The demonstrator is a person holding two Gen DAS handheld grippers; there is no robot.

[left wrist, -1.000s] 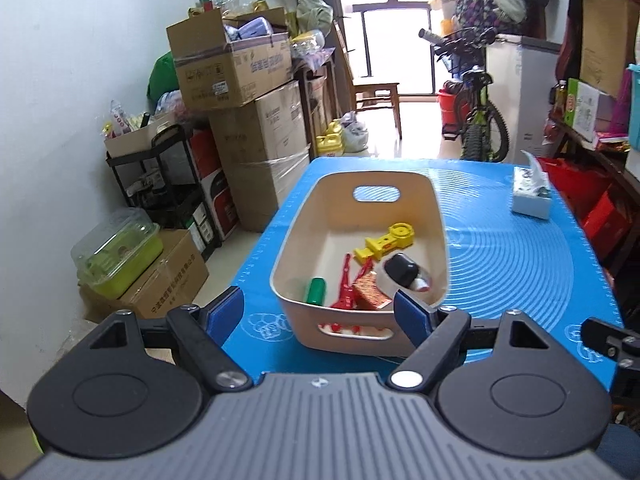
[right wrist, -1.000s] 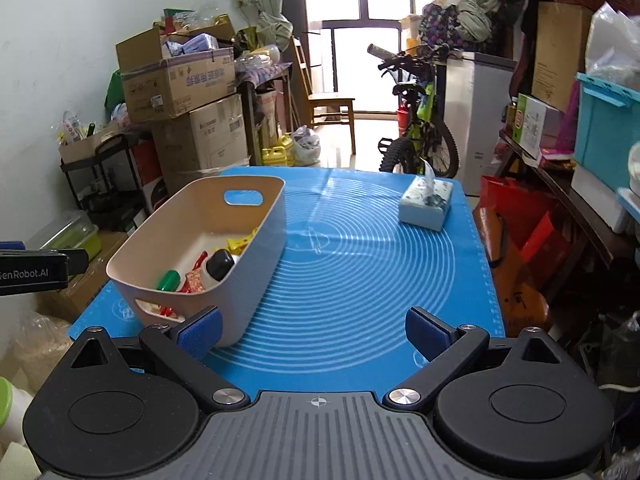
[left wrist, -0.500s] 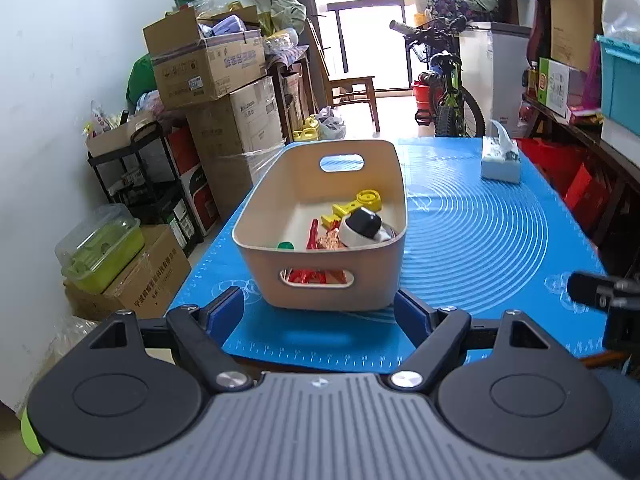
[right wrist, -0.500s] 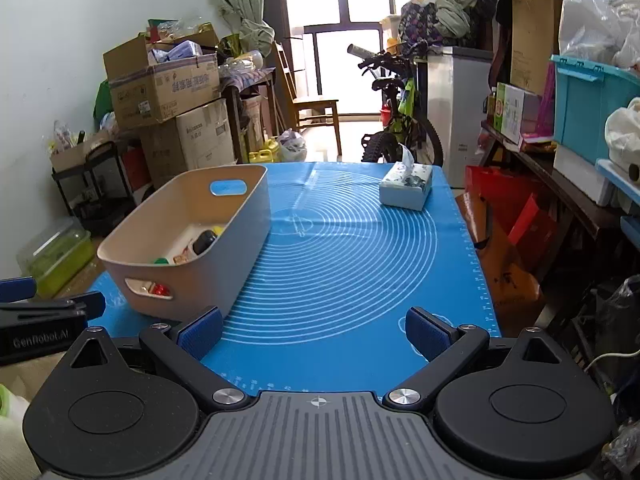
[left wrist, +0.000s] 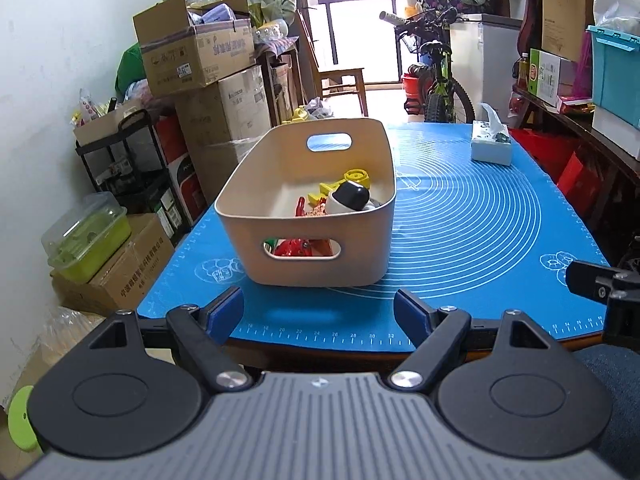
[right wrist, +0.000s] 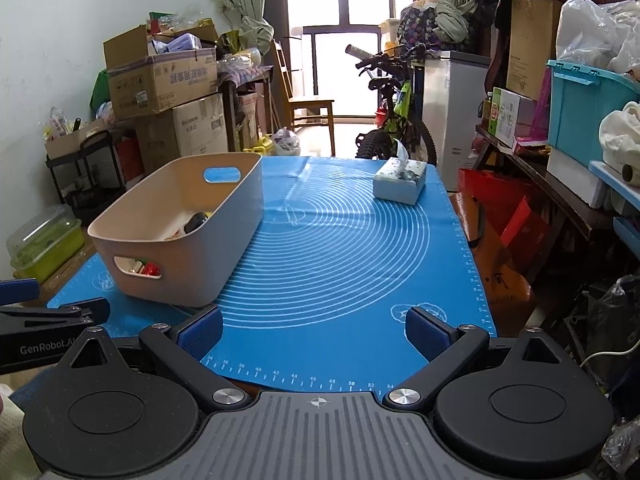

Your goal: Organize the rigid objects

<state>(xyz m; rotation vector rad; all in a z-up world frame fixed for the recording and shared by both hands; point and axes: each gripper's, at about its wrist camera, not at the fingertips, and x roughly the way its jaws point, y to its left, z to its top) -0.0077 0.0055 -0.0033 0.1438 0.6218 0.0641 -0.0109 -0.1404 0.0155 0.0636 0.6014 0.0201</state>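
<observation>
A beige plastic bin (left wrist: 360,248) (right wrist: 224,248) with handle slots stands on the left part of the blue mat (left wrist: 460,240) (right wrist: 340,248). Inside lie several small items: a yellow toy (left wrist: 352,178), a black-and-white piece (left wrist: 348,198) and red pieces (left wrist: 298,246). My left gripper (left wrist: 320,316) hangs open and empty over the mat's near edge, short of the bin. The right gripper (right wrist: 312,334) is open and empty too, at the near edge to the right of the bin. The left gripper's side (right wrist: 40,320) shows in the right wrist view.
A tissue box (left wrist: 491,146) (right wrist: 400,182) sits at the mat's far right. Stacked cardboard boxes (left wrist: 208,80) and a black shelf (left wrist: 120,160) line the left wall. A bicycle (right wrist: 392,120) stands beyond the table, with cluttered shelves (right wrist: 580,140) on the right.
Both grippers have drawn back and sunk, so the bin sits farther off and I see it from lower, with less of its inside showing. Both stay open.
</observation>
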